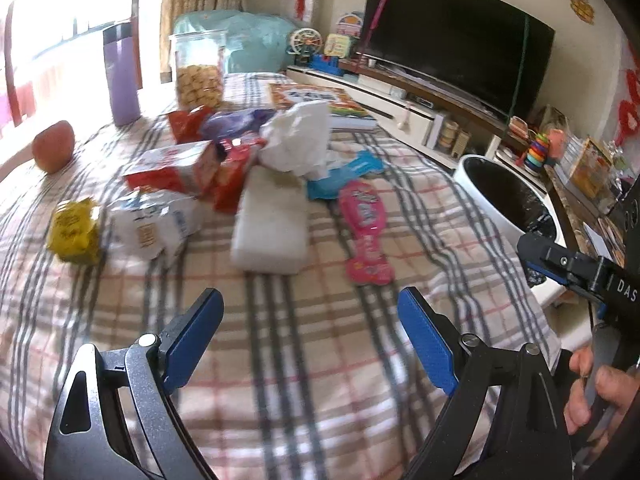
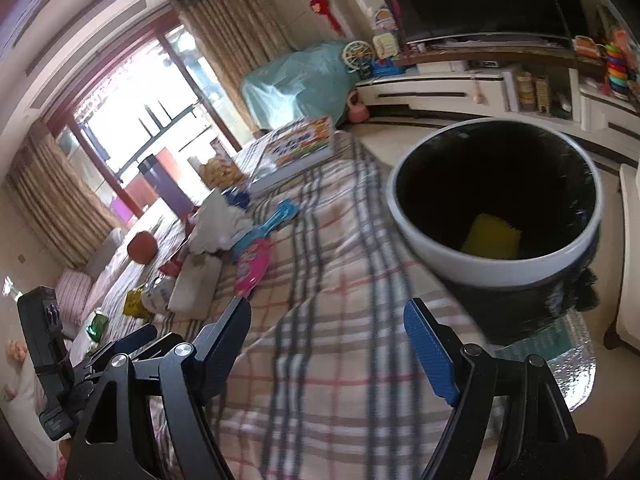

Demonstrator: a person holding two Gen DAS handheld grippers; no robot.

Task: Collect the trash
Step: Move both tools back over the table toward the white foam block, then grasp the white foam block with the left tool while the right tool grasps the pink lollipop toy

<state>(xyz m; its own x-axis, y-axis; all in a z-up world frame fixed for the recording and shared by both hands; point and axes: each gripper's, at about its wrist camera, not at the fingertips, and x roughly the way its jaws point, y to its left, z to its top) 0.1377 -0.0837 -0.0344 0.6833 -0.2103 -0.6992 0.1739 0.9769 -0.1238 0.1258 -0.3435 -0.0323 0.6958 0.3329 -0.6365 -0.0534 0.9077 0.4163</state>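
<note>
Trash lies in a heap on the plaid cloth: a pink wrapper (image 1: 366,228), a blue wrapper (image 1: 348,174), crumpled white paper (image 1: 298,136), a yellow packet (image 1: 74,232), a white carton (image 1: 154,220) and a red box (image 1: 176,168). My left gripper (image 1: 309,294) hangs open over bare cloth in front of the heap, nothing between its blue pads. The white bin (image 2: 480,268) with a black liner stands to the right, a yellow packet (image 2: 492,240) inside it. My right gripper (image 2: 326,304) is open and empty, low over the cloth just left of the bin.
A white tissue pack (image 1: 272,224) lies in the heap. Behind it are an apple (image 1: 54,146), a purple flask (image 1: 120,76), a cookie jar (image 1: 198,68) and a picture book (image 1: 316,98). A TV (image 1: 456,36) on a low cabinet runs along the right.
</note>
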